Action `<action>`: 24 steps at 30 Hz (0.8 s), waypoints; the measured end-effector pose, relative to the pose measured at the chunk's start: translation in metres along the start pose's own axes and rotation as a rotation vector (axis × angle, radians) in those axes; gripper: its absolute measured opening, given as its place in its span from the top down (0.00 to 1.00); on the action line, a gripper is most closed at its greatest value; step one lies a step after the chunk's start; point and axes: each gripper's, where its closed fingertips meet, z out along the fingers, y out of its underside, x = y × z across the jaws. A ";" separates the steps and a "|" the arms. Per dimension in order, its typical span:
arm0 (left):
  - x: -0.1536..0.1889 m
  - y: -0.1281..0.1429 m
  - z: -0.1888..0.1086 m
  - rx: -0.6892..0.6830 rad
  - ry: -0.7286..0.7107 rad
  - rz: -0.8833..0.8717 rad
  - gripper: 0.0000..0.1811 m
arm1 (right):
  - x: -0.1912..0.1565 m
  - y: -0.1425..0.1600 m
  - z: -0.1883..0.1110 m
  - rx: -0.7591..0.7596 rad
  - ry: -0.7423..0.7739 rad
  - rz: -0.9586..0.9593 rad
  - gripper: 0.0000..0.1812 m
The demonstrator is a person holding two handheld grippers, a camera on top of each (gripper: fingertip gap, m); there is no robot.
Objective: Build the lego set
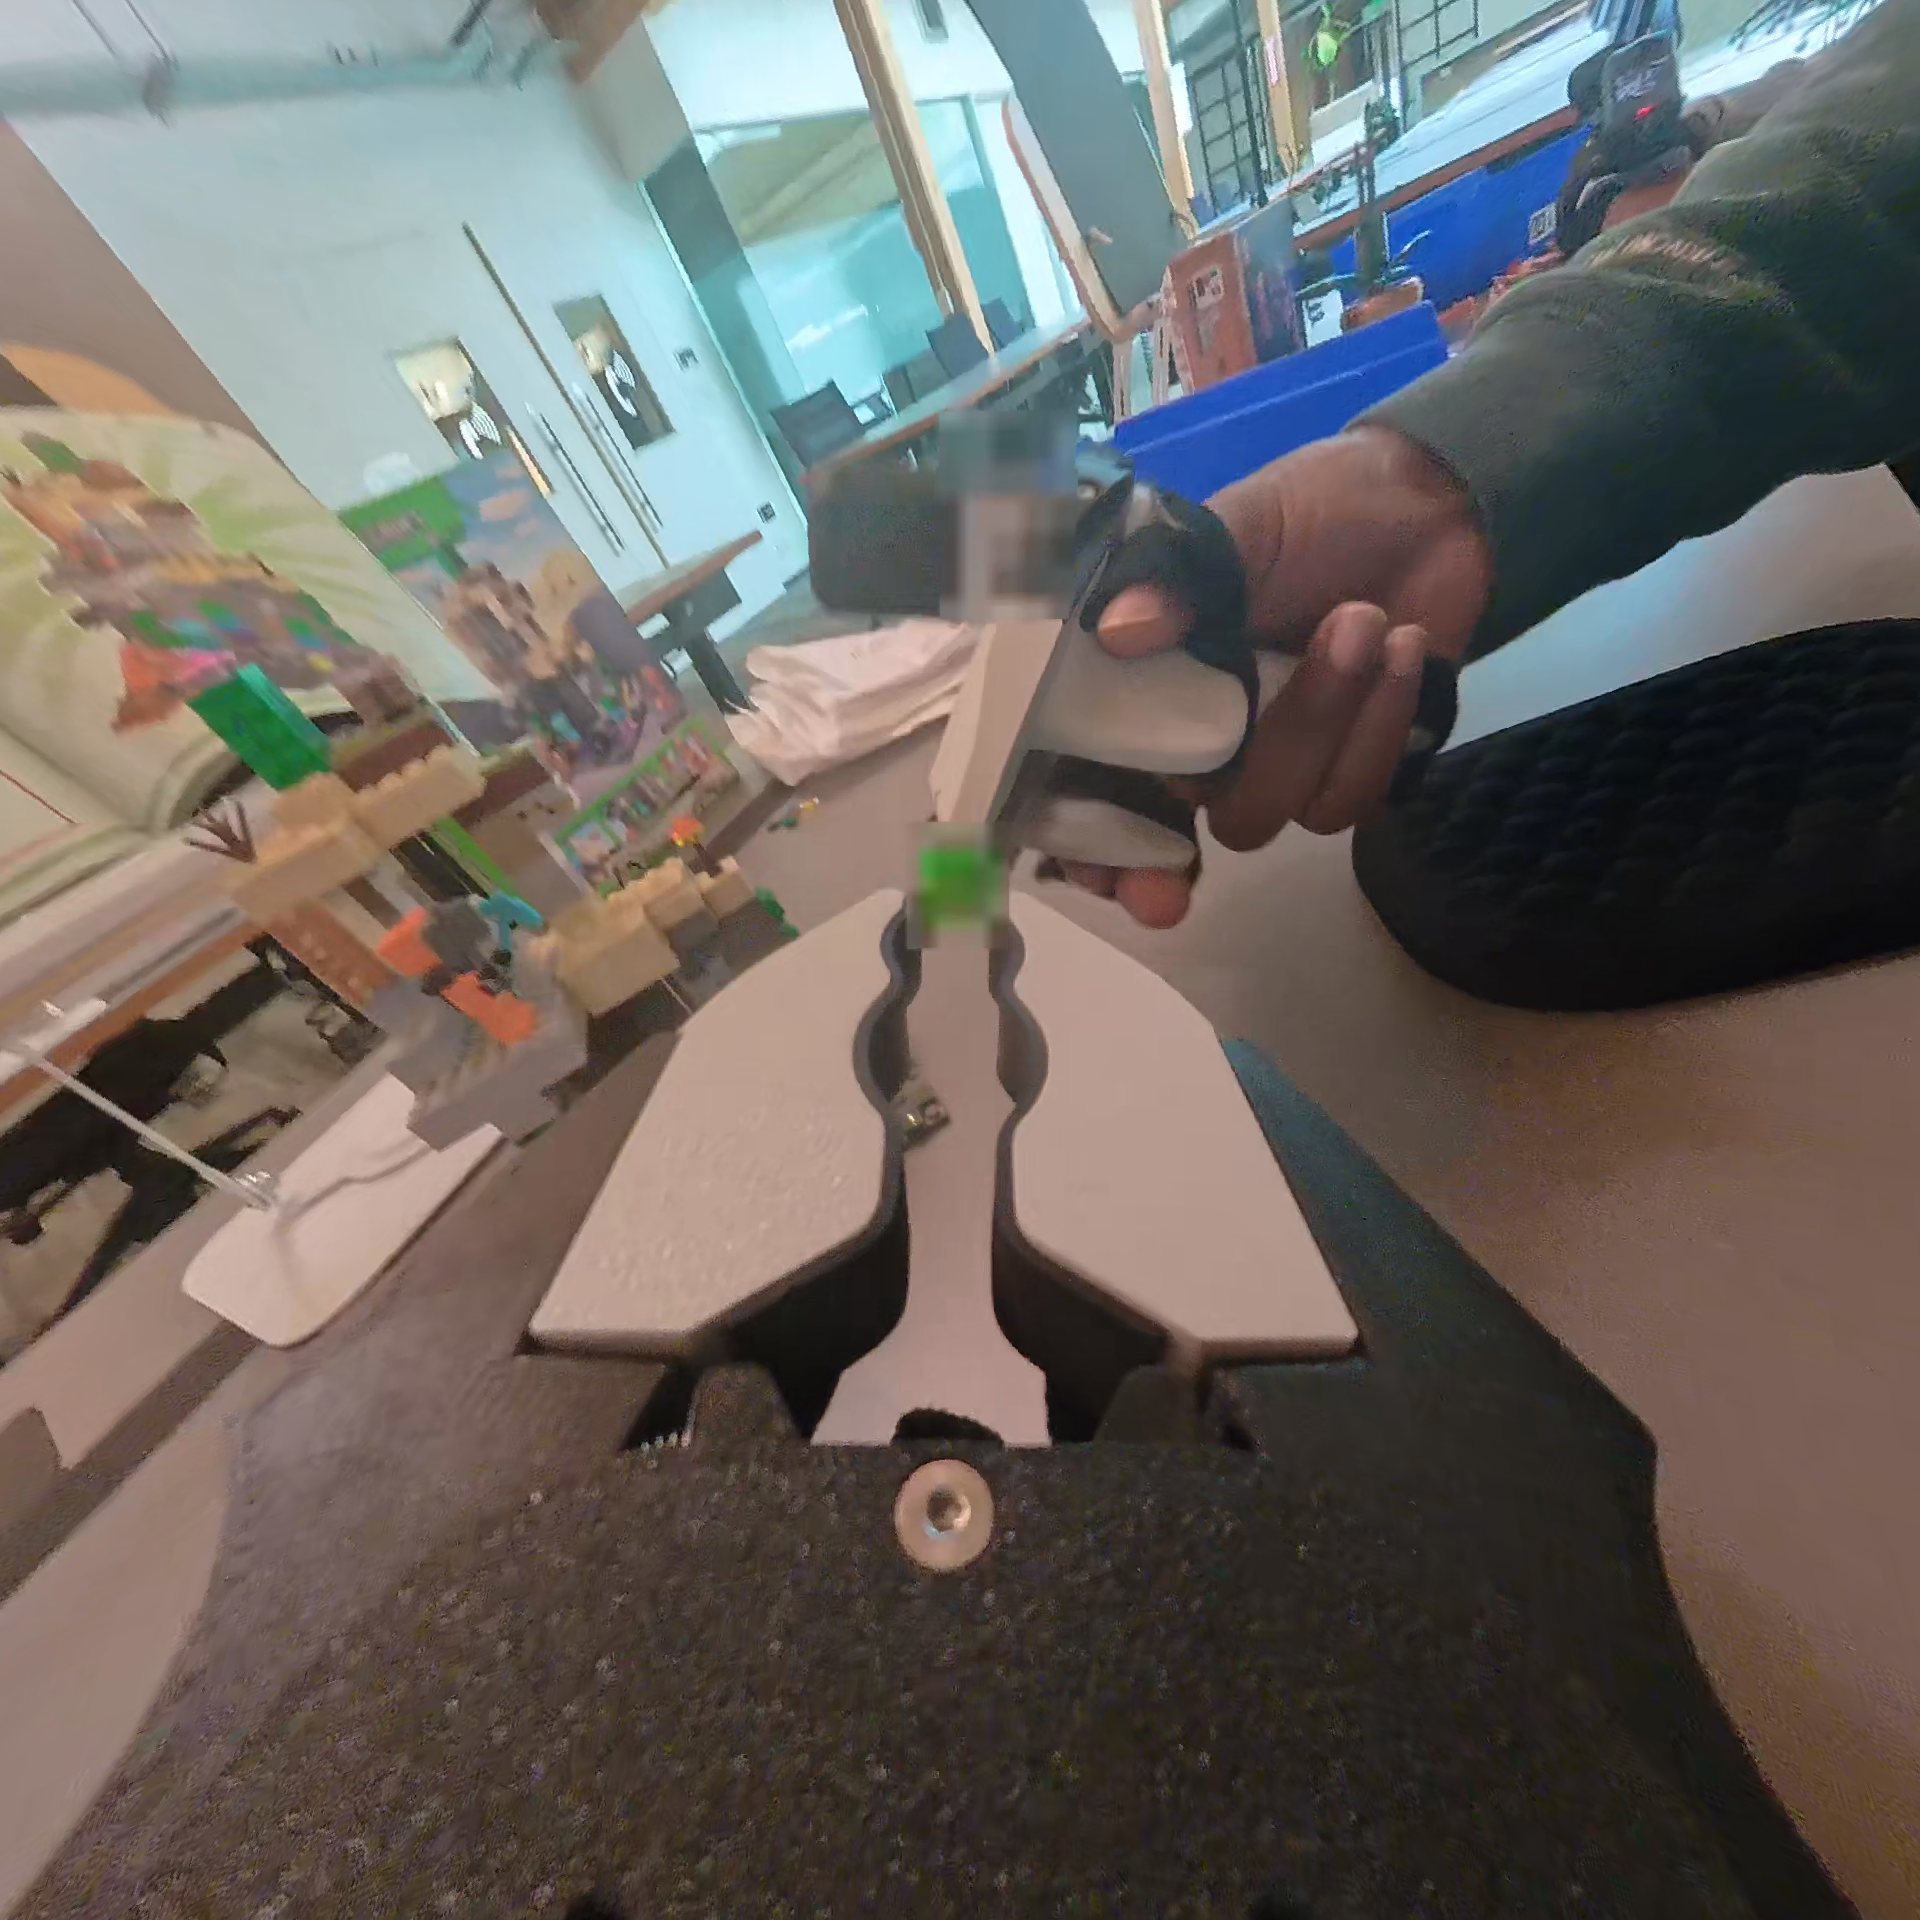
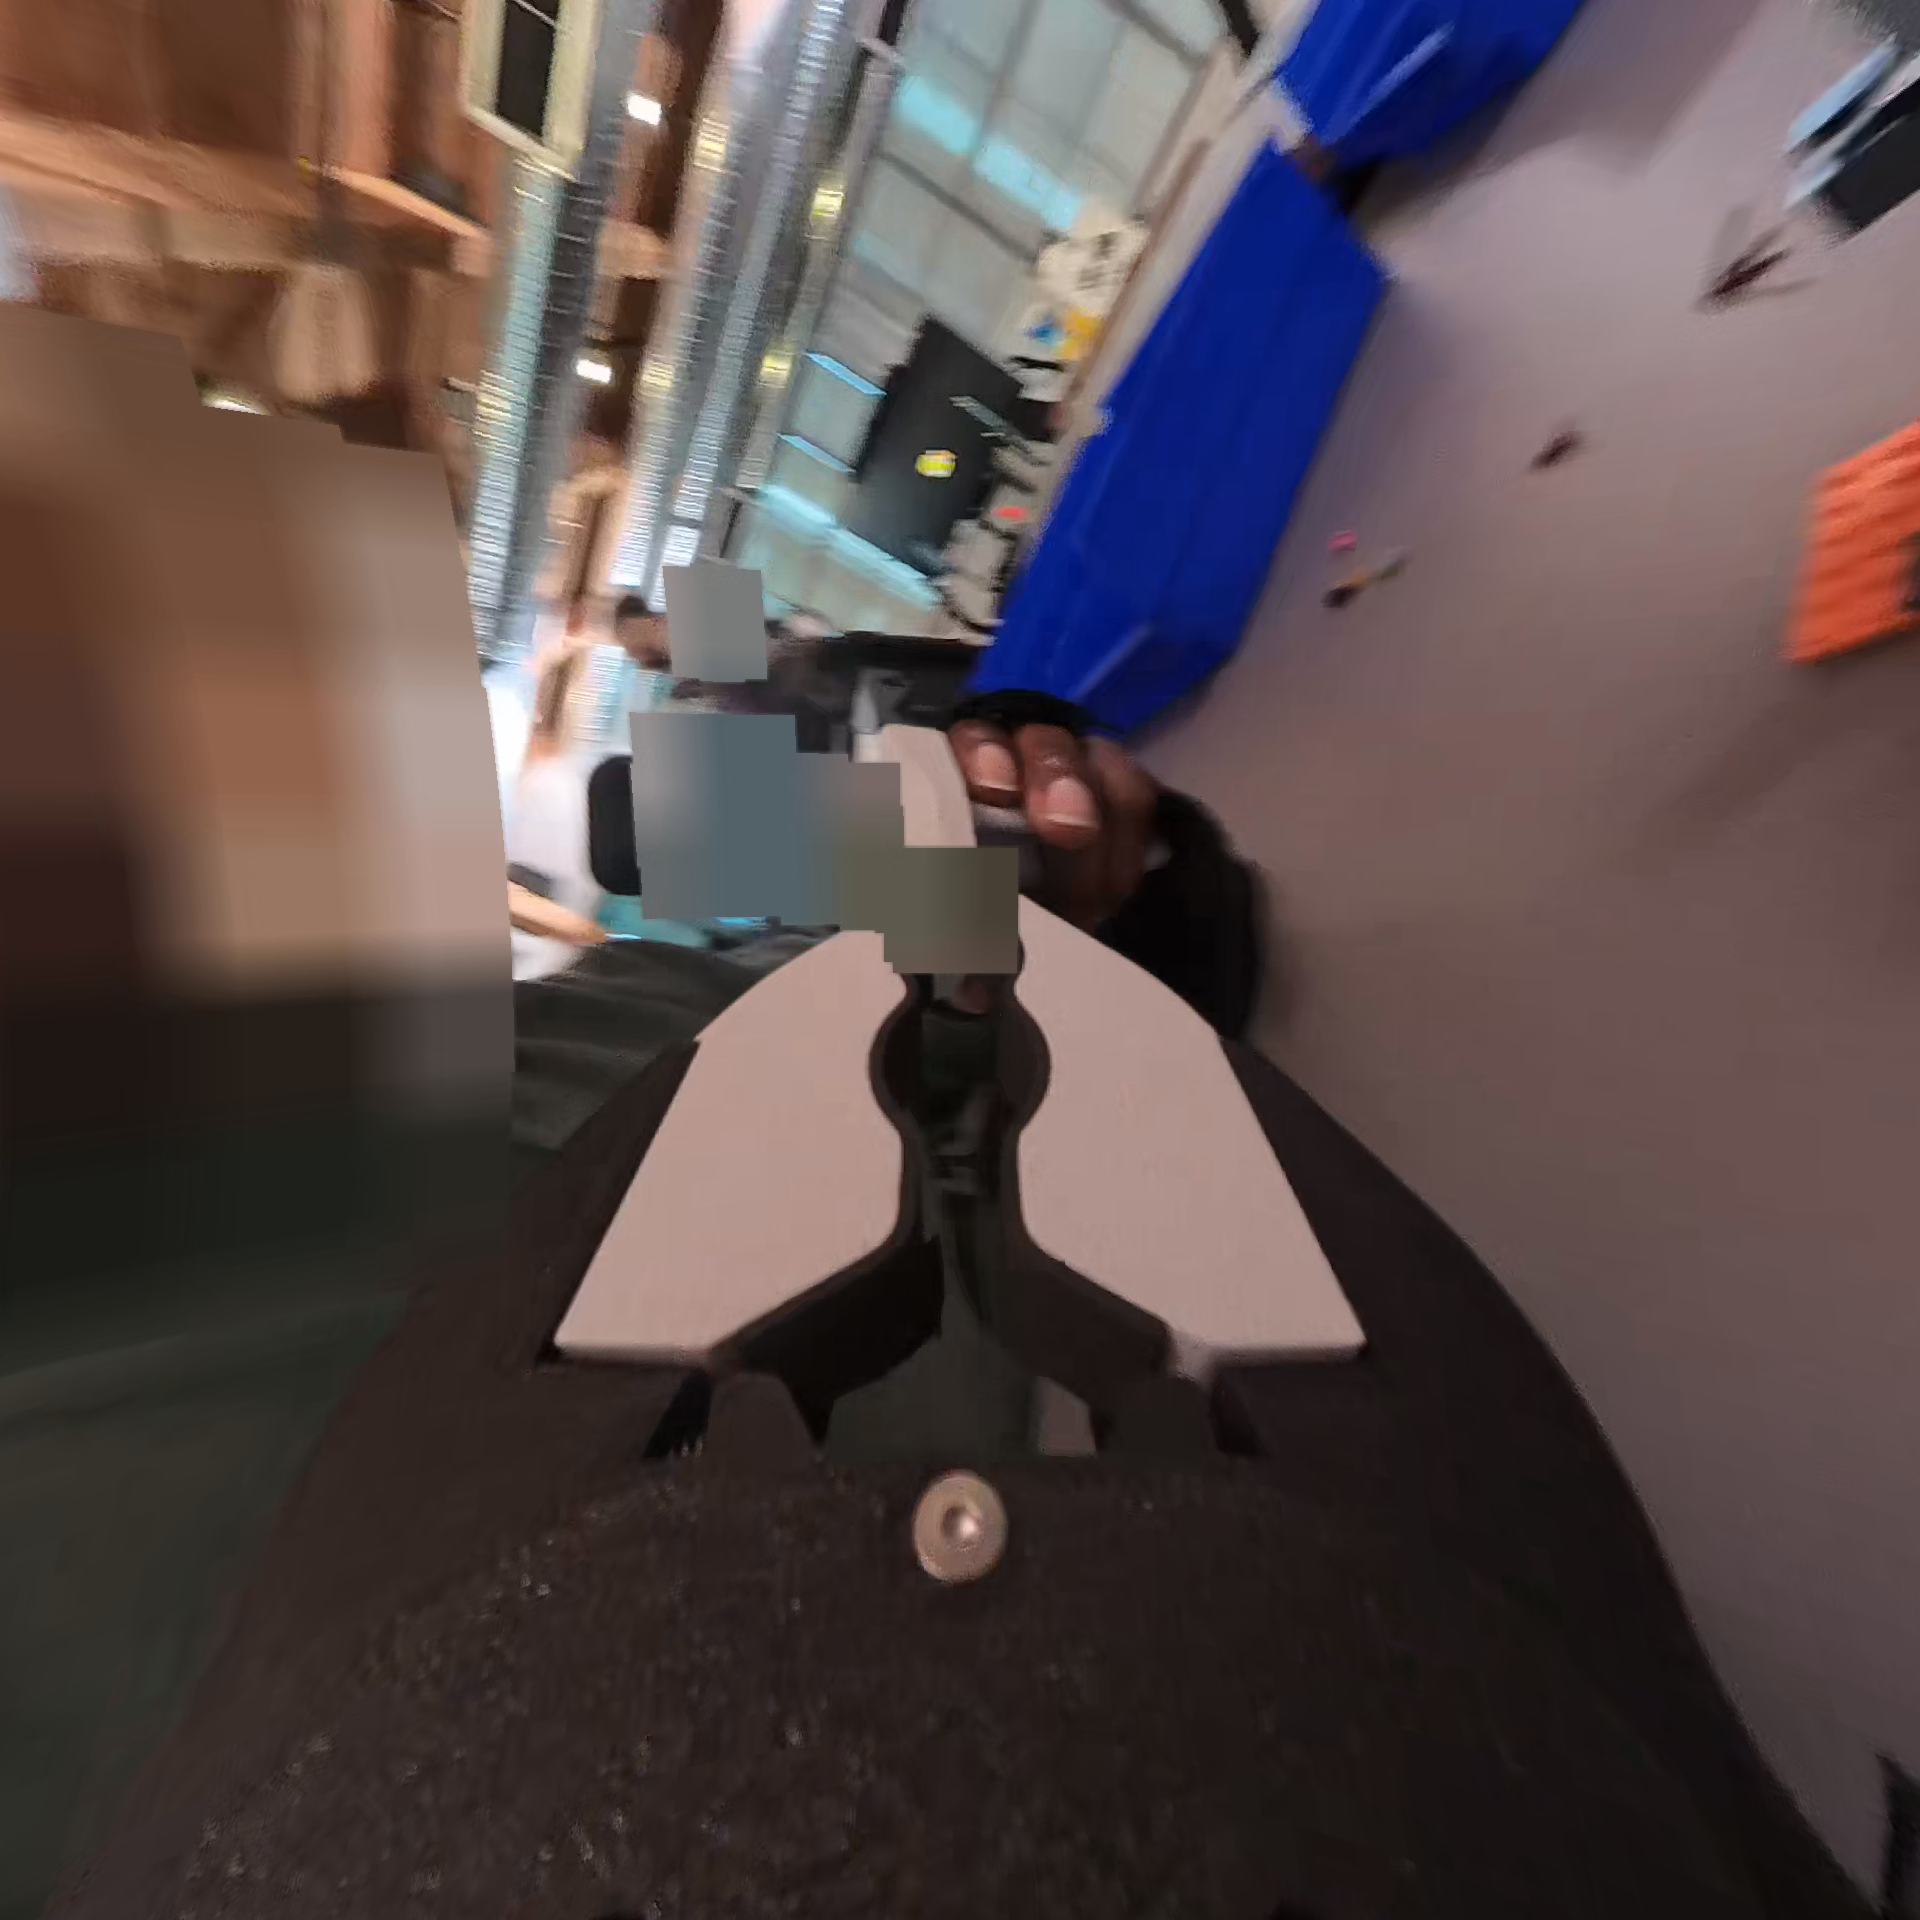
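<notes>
On the grey surface [image 1: 1558,1195] the lego build [image 1: 447,935] stood part-built; both tools [image 1: 951,935] [image 2: 956,997] pinched narrow, contents mosaic-hidden.

Both wrist cams low over table [image 1: 1558,1195], facing each other's tool.

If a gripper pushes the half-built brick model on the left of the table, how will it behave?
The brick model looks tall and uneven, so it may tip. Its tan blocks stick out sideways, so parts may snap off. It seems light and might slide on the smooth table.
</notes>
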 end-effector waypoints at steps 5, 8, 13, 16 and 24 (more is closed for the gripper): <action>-0.001 0.009 0.004 -0.061 0.011 -0.069 0.93 | 0.009 -0.004 -0.012 -0.034 0.274 -0.274 0.94; 0.000 0.023 0.008 -0.144 0.019 -0.103 0.93 | 0.002 -0.003 -0.011 -0.050 0.367 -0.402 0.93; 0.006 0.025 0.011 -0.169 0.024 -0.080 0.93 | 0.020 0.005 -0.004 -0.108 0.544 -0.473 0.87; 0.006 0.025 0.010 -0.171 0.016 -0.066 0.93 | 0.025 0.007 -0.001 -0.120 0.533 -0.451 0.92; 0.009 0.005 0.006 -0.028 0.034 -0.008 0.87 | -0.007 0.008 -0.005 -0.112 0.020 -0.029 0.93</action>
